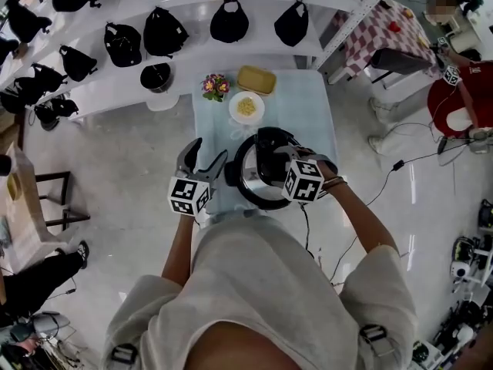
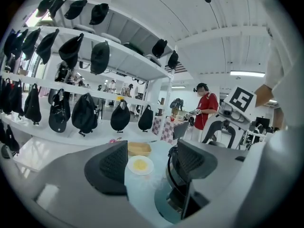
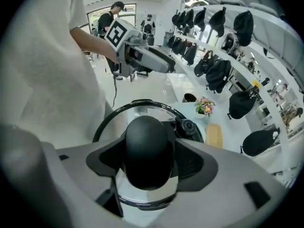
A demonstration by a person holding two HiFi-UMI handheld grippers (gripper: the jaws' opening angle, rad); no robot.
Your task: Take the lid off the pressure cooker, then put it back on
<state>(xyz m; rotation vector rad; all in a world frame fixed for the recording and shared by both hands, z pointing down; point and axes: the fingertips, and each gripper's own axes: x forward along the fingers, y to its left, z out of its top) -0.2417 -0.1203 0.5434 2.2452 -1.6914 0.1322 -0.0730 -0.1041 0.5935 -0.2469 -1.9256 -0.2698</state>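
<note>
Where right tongs (image 3: 148, 161) clamp, black knob (image 3: 146, 144) is domed

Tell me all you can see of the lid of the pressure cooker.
The lid is round, with a dark rim, a shiny metal band and a big black knob on top. The right gripper is shut on that knob. It is over the cooker on the table; whether it is lifted, I cannot tell.

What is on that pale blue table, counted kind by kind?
Pressure cooker with lid: 1
Plate of yellow food: 1
Yellow tray: 1
Flower bunch: 1
Total: 4
</note>
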